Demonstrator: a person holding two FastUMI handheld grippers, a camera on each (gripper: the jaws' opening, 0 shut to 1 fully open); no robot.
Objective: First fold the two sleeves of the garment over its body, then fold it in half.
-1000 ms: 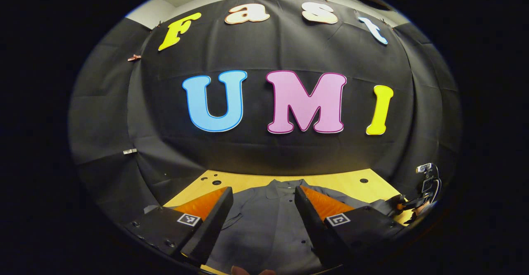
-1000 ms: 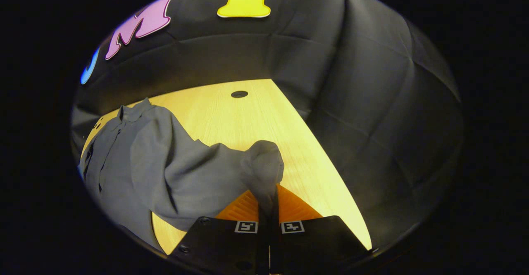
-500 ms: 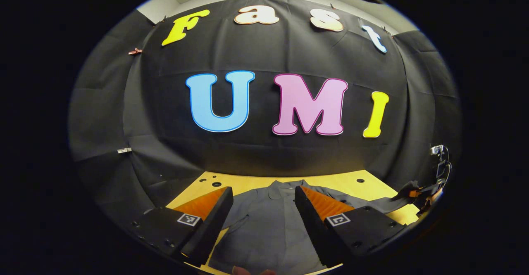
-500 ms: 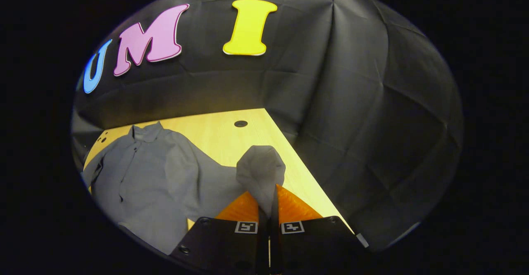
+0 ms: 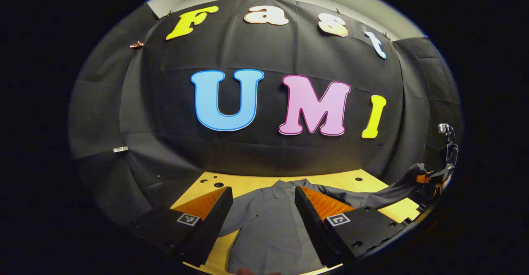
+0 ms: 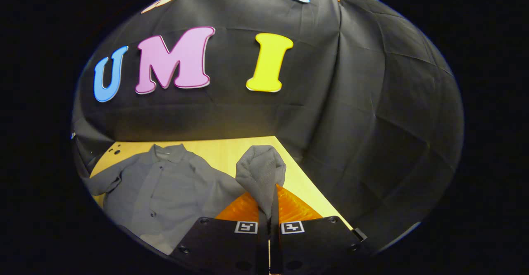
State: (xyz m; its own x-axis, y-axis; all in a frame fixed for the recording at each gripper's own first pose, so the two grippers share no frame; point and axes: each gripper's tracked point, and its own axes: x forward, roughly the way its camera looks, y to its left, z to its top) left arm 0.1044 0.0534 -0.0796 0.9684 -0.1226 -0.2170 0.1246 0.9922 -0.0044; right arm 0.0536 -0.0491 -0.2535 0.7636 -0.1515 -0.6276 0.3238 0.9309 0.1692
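Note:
A grey button-up shirt [image 5: 268, 225] lies face up on the wooden table [image 5: 244, 182], collar toward the back wall. My left gripper [image 5: 263, 190] hovers open above the shirt's body, touching nothing. At the far right of the left gripper view, my right gripper [image 5: 430, 178] holds one sleeve [image 5: 372, 198] pulled up off the table. In the right gripper view, my right gripper [image 6: 268, 189] is shut on that sleeve's cuff [image 6: 261, 167], which bunches above the fingers. The shirt's body [image 6: 165, 188] lies to its left, and the other sleeve [image 6: 99, 182] stretches out flat.
Black cloth walls close in on the table at the back and both sides. Small round holes [image 5: 218, 184] mark the table's back left corner, and one more hole [image 5: 358, 179] sits at the back right. Bare wood [image 6: 223, 149] shows behind the shirt.
My right gripper has risen with the cuff in it, lifting the sleeve off the table and stretching it out. The left gripper stayed open and drifted slightly.

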